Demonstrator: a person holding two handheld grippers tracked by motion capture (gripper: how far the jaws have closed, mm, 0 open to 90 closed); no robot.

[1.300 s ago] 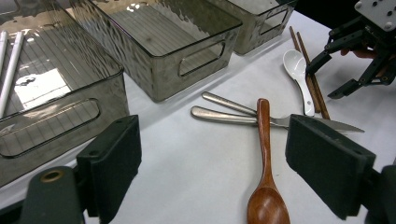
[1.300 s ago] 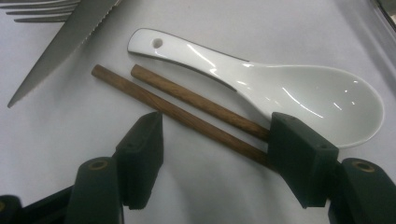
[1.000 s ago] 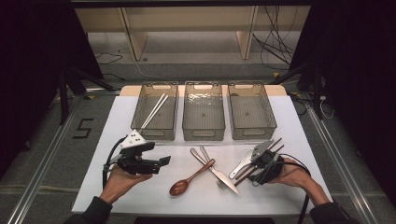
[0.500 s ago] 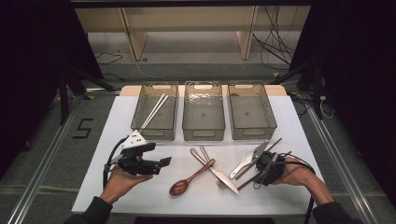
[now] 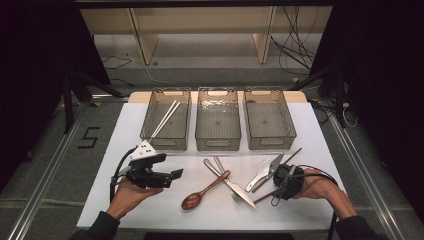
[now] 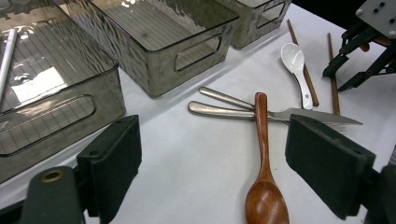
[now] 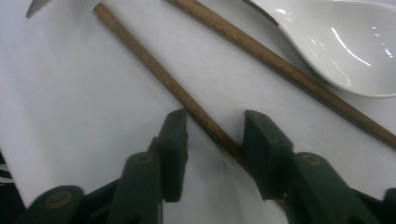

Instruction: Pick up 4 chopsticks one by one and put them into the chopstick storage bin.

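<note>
So the right gripper (image 7: 212, 126) sits low over the white table cover (image 5: 165, 210), with a brown wooden chopstick (image 7: 154, 70) running between its jaws. They've just been closing in, but there's a gap on both sides, so nothing is pinched yet. That closeness is clear in the right gripper view; from the high view the right gripper (image 5: 280, 181) is a dark lump over the sticks at the near right of the table. Up close you also get the wood grain, a second chopstick (image 7: 289, 70) and the glossy bowl of a white ceramic spoon (image 7: 345, 51) just past it.

The left gripper (image 6: 229, 154) hangs spread wide with nothing in it. Its view catches a reddish wooden spoon (image 6: 262, 140) lying across a metal knife (image 6: 299, 114) and fork handle (image 6: 224, 97), plus the ribbed, smoky clear plastic bins (image 6: 187, 56).

From above, the left bin (image 5: 167, 120) has two white sticks in it, and there's a "5" (image 5: 90, 137) taped on the floor
</note>
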